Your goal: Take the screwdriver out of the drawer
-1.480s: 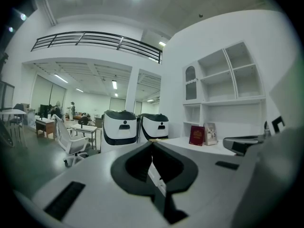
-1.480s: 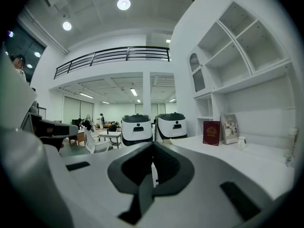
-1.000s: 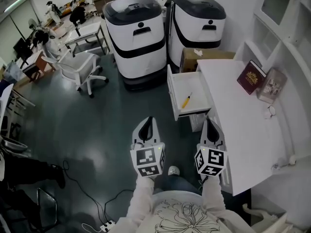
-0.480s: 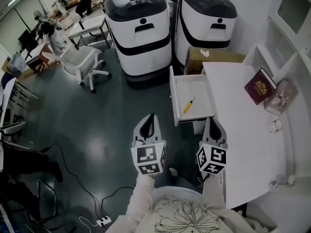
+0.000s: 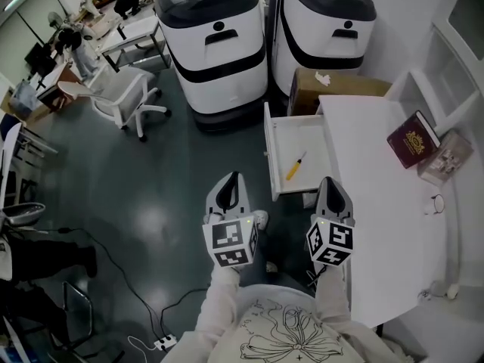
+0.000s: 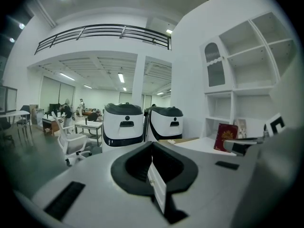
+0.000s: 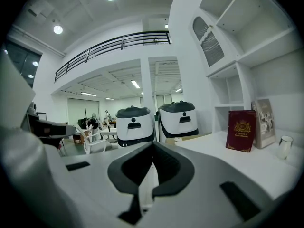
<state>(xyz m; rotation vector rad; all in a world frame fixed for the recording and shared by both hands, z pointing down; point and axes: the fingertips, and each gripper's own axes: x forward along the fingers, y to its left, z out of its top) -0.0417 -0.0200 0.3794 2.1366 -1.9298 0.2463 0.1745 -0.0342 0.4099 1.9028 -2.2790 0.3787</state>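
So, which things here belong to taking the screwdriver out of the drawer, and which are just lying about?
For the job: yellow screwdriver, open drawer, left gripper, right gripper.
Lying about: red book, cardboard box, white chair.

Left tongs pressed together; red book right (on desk).

Screwdriver in drawer, left of desk.

Head view downward; gripper views level, sharing book.
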